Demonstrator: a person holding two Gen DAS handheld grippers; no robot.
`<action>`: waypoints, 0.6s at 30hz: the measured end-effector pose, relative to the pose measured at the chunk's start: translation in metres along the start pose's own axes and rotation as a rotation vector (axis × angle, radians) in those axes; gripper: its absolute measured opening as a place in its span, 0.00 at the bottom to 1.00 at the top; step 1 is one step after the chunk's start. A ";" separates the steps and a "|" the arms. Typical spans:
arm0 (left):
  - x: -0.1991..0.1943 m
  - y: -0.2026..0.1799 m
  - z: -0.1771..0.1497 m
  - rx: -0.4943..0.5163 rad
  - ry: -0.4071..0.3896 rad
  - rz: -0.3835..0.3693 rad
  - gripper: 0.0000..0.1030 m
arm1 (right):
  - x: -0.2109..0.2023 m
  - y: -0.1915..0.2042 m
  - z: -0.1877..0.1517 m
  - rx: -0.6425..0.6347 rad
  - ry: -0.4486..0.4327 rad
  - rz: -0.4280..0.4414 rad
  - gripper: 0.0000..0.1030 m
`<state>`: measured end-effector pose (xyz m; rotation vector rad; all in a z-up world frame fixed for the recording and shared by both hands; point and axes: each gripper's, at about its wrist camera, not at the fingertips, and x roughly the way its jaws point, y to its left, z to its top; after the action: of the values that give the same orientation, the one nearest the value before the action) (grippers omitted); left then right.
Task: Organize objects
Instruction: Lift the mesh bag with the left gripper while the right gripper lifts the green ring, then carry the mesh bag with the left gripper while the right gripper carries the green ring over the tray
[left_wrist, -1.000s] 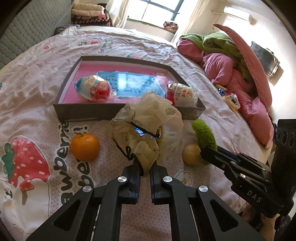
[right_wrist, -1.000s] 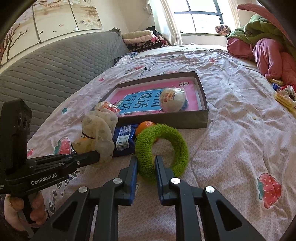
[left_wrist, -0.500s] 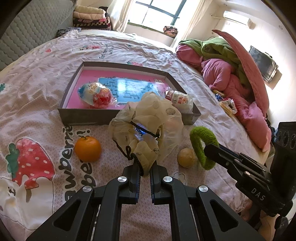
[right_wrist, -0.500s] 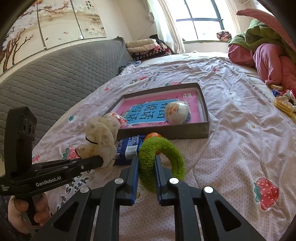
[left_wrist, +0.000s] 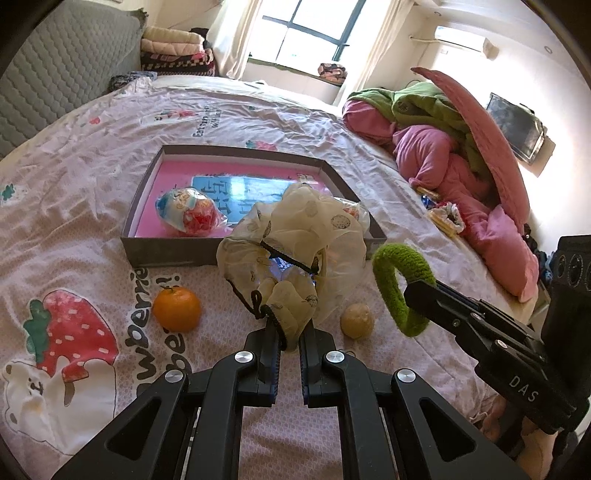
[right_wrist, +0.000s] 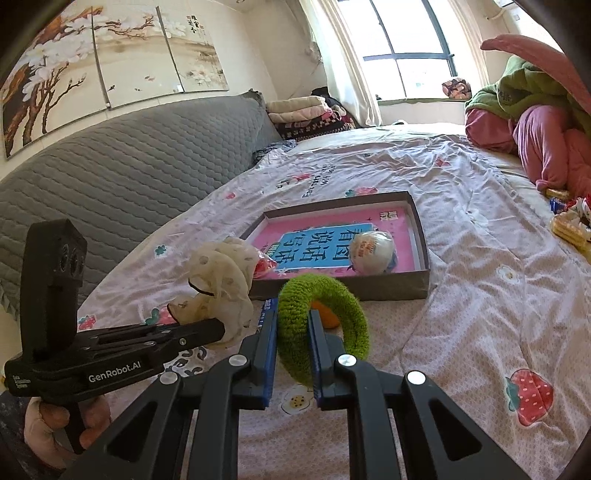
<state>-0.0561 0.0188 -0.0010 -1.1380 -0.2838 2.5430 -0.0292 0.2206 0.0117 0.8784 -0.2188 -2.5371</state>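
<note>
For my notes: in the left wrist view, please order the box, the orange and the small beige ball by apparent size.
1. Box, clearly largest.
2. Orange.
3. Beige ball, smallest; it lies about as near as the orange, so this ranking is fair.

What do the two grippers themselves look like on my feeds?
Both are matte black with angular, cut-out linkages and silver rivets. The left gripper reads "GenRobot.AI" in white on its side; the right gripper reads "DAS". Blue pads line the jaws. Each carries a black upright camera block. No cables show.

Sunlit window (right_wrist: 406, 48), grey quilted headboard (right_wrist: 122, 166), blossom painting (right_wrist: 92, 55), strawberry-print bedspread (right_wrist: 498, 295).
</note>
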 end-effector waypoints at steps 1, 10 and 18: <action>0.000 0.000 0.000 0.001 -0.001 0.001 0.08 | -0.001 0.001 0.000 -0.002 -0.001 0.001 0.16; -0.010 -0.002 0.000 0.010 -0.015 0.029 0.08 | -0.007 0.010 0.000 -0.020 -0.011 0.005 0.16; -0.019 -0.006 -0.001 0.021 -0.032 0.060 0.08 | -0.011 0.017 0.002 -0.041 -0.019 -0.008 0.16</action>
<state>-0.0420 0.0172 0.0132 -1.1147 -0.2333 2.6120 -0.0162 0.2105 0.0240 0.8414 -0.1689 -2.5489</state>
